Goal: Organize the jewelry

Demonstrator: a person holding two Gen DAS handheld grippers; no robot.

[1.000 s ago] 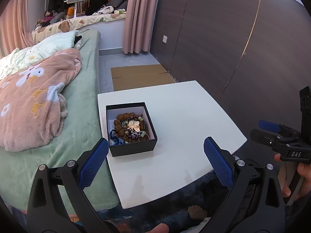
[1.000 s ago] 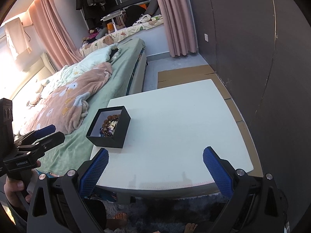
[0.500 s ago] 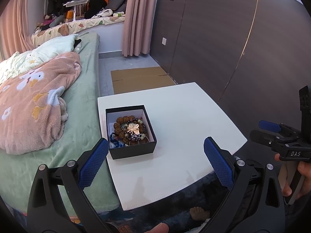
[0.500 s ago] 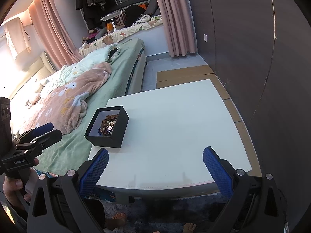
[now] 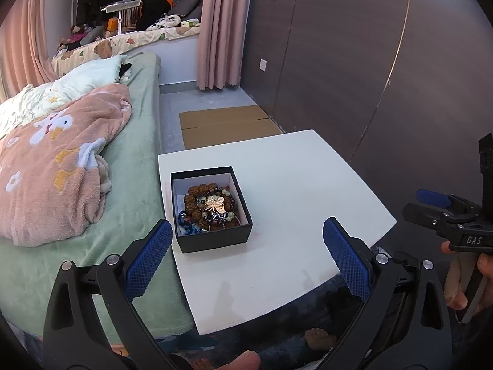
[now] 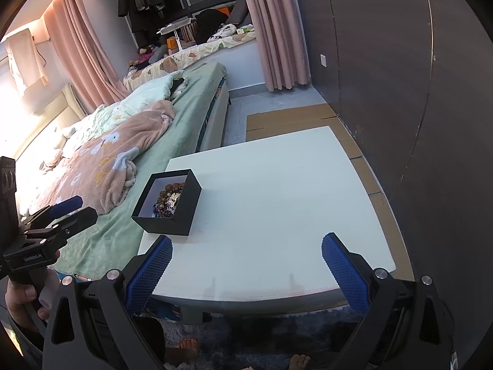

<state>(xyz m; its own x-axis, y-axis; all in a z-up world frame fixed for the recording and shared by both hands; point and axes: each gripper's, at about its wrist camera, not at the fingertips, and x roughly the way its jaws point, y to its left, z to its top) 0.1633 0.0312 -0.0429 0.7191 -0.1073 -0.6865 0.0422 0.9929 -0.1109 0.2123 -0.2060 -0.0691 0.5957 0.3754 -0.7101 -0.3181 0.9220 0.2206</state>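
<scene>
A black open box [image 5: 212, 240] with a white lining sits near the left edge of the white table [image 5: 292, 185]. Inside it lies a heap of jewelry [image 5: 212, 209]: brown bead bracelets, a gold clover piece and a blue chain. My left gripper [image 5: 246, 259] hangs open just in front of the box, above the table's near part, with nothing between its blue pads. From the right wrist view the box [image 6: 185, 212] lies to the left and my right gripper [image 6: 246, 265] stands open over the table's near edge, holding nothing.
A bed [image 5: 138, 154] with a green sheet and a pink blanket [image 5: 55, 160] borders the table's left side. A dark panelled wall [image 5: 385, 61] runs along the right. Flat cardboard [image 5: 225, 123] lies on the floor beyond the table. Bare feet [image 5: 317, 337] show below on a dark rug.
Both grippers have edged slightly forward and the views shifted a little; the box appears a bit nearer. Both remain open and nothing was picked up.
</scene>
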